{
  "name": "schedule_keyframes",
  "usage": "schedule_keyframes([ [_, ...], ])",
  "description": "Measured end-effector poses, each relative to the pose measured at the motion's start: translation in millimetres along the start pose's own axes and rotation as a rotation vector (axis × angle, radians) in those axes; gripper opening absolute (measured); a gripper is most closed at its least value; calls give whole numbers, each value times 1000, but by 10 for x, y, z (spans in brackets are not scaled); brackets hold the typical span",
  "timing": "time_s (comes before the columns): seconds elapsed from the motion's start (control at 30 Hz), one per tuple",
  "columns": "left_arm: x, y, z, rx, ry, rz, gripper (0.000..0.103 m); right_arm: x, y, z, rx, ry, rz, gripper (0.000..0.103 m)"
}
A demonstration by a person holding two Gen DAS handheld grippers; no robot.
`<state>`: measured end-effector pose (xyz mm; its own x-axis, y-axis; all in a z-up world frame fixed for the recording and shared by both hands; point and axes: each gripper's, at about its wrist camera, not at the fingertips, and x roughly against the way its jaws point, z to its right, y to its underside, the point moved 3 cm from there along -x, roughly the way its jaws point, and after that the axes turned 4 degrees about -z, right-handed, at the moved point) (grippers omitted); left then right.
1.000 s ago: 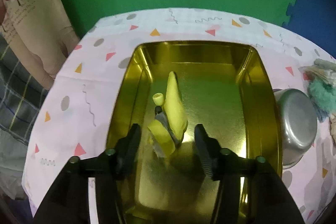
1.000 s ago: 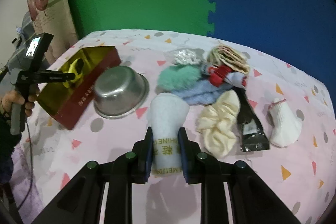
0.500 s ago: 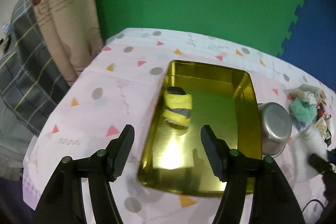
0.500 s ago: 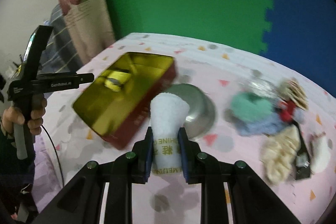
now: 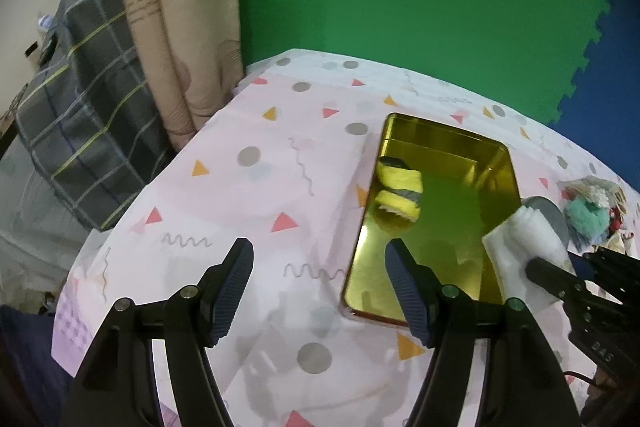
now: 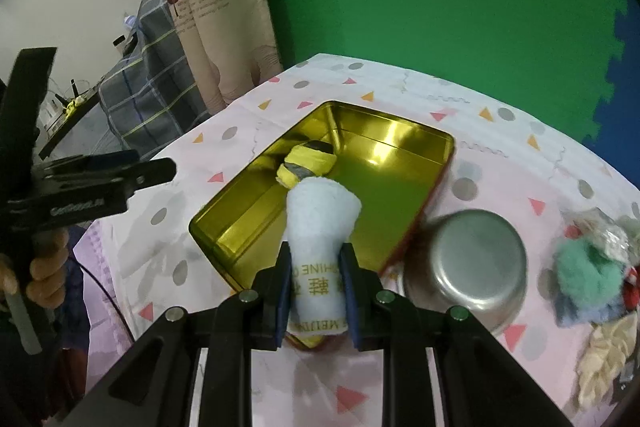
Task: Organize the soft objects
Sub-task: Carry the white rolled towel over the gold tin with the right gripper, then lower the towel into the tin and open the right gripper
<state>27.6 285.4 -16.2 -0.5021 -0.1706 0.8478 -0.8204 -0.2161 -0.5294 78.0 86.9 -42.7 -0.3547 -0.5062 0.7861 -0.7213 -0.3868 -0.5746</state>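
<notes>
The right gripper pinches a rolled white towel, probably light and squashy, at its banded middle above the gold tin; the left gripper, beside the tin, gapes empty.

**A patterned desk and what sits on it**

The desk wears a pale pink cloth printed with triangles, grey dots and squiggles. A gold tin with red outer walls lies open on it. Just beside the tin stands a steel bowl. Further along lies a heap of soft things: teal fluff, blue fabric, a cream scrunchie
</notes>
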Motion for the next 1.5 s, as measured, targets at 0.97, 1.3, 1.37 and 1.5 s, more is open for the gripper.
schedule_keyframes([
  [0.97,-117,92,-204,36,-21,-43,66,-712,-101,-80,30,68,-82,23],
  [1.3,-125,110,-143,25,-10,-46,66,-705,-106,-96,41,86,-81,25],
  [1.37,-130,106,-122,25,-9,-47,66,-700,-106,-86,35,91,-82,29],
  [1.5,-130,109,-83,21,-6,-51,66,-651,-111,-63,26,92,-68,37],
])
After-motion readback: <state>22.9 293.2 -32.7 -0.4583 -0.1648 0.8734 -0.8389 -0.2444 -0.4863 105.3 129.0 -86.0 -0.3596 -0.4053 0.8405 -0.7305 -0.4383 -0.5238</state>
